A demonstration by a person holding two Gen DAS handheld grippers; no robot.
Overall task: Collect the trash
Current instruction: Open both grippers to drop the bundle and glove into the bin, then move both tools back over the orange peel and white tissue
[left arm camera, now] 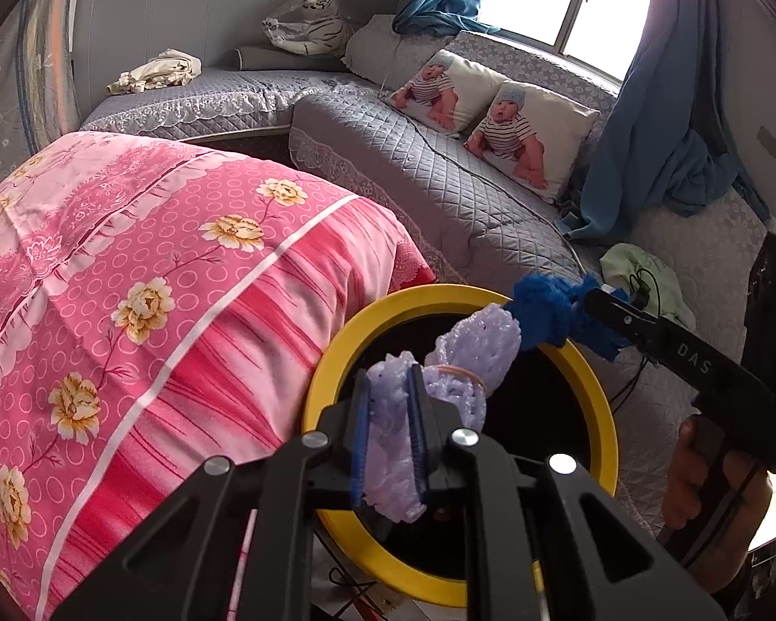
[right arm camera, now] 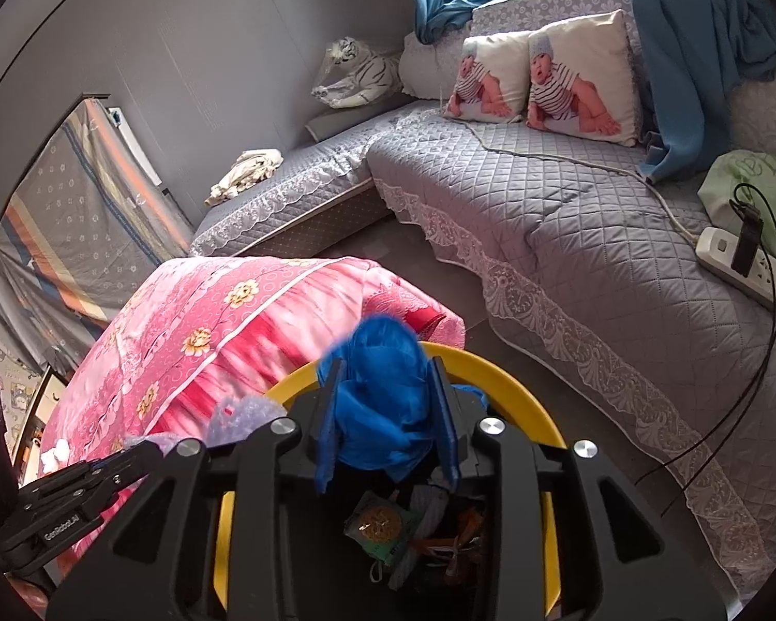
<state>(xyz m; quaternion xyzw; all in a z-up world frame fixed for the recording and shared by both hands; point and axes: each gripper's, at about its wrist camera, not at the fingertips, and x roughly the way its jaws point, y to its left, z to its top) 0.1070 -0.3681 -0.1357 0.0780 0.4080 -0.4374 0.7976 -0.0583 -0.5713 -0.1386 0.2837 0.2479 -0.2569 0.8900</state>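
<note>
My left gripper (left arm camera: 390, 393) is shut on a crumpled lilac foam net (left arm camera: 471, 357), held over the yellow-rimmed black bin (left arm camera: 590, 388). My right gripper (right arm camera: 388, 383) is shut on a crumpled blue net (right arm camera: 383, 388) above the same bin (right arm camera: 512, 388). In the left wrist view the right gripper (left arm camera: 590, 305) comes in from the right with the blue net (left arm camera: 543, 310) at the bin's far rim, touching the lilac net. The right wrist view shows the lilac net (right arm camera: 238, 416) at lower left and wrappers (right arm camera: 383, 528) inside the bin.
A pink floral quilt (left arm camera: 155, 310) is heaped left of the bin. A grey quilted corner sofa (right arm camera: 569, 217) holds two baby-print cushions (right arm camera: 543, 72), a toy tiger (right arm camera: 357, 77), a power strip (right arm camera: 740, 264) with cables, and a green bag (right arm camera: 750, 181). Blue curtains (left arm camera: 662, 119) hang at the window.
</note>
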